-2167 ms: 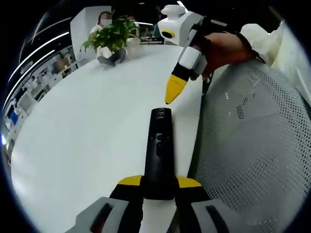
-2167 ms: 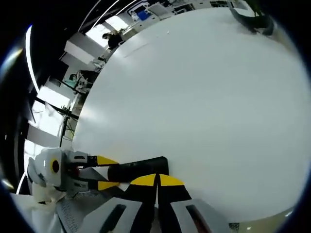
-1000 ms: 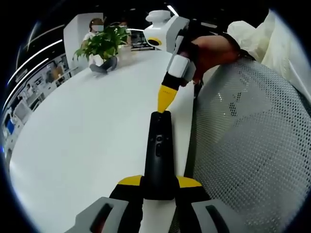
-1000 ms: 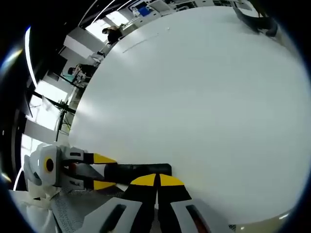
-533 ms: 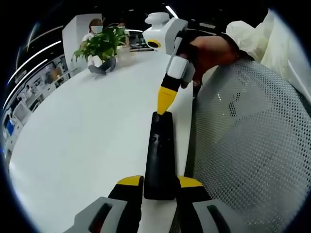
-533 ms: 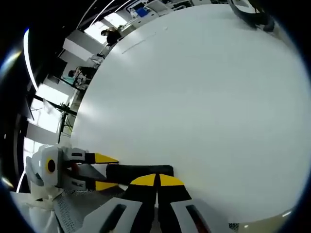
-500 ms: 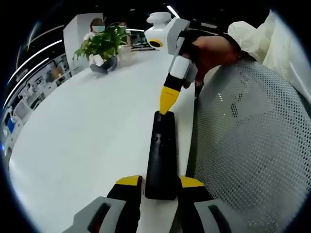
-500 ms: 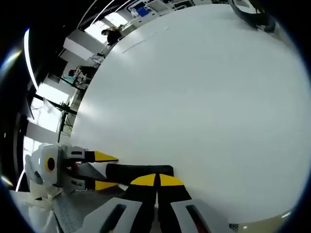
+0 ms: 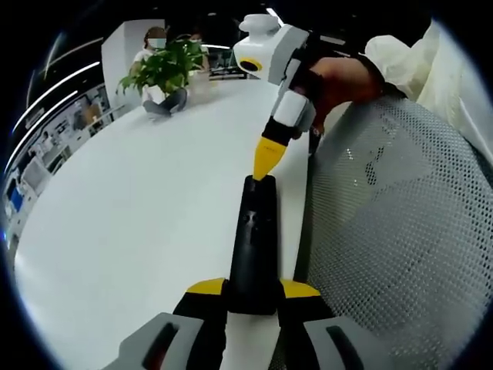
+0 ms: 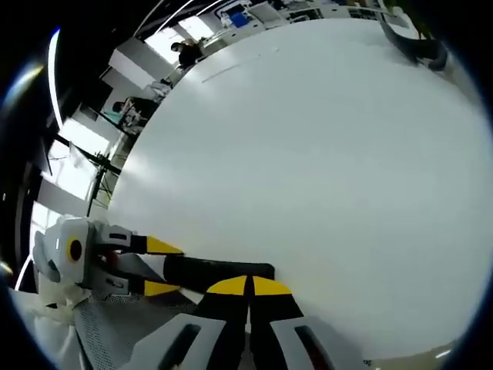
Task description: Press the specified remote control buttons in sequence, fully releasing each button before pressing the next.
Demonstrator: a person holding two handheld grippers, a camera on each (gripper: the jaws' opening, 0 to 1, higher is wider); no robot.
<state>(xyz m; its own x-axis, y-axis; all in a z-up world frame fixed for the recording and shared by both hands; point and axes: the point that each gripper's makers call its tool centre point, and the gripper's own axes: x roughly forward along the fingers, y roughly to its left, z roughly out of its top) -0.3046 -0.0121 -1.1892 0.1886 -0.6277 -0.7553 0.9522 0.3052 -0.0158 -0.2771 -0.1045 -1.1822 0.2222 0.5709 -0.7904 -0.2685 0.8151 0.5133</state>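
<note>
At centre frame of the left gripper view, we clamp the black remote control [image 9: 253,247] in our left gripper [image 9: 253,293] over the white worktop [image 9: 139,208]. Our right gripper [image 9: 266,158], jaws closed, has come down onto the remote's far end since two seconds ago; we judge a press under way.

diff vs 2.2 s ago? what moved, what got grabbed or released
The right gripper, jaws shut, came down from above the table until its tip met the far end of the remote. Nothing was grabbed or released. The left gripper stays clamped on the remote's near end.
</note>
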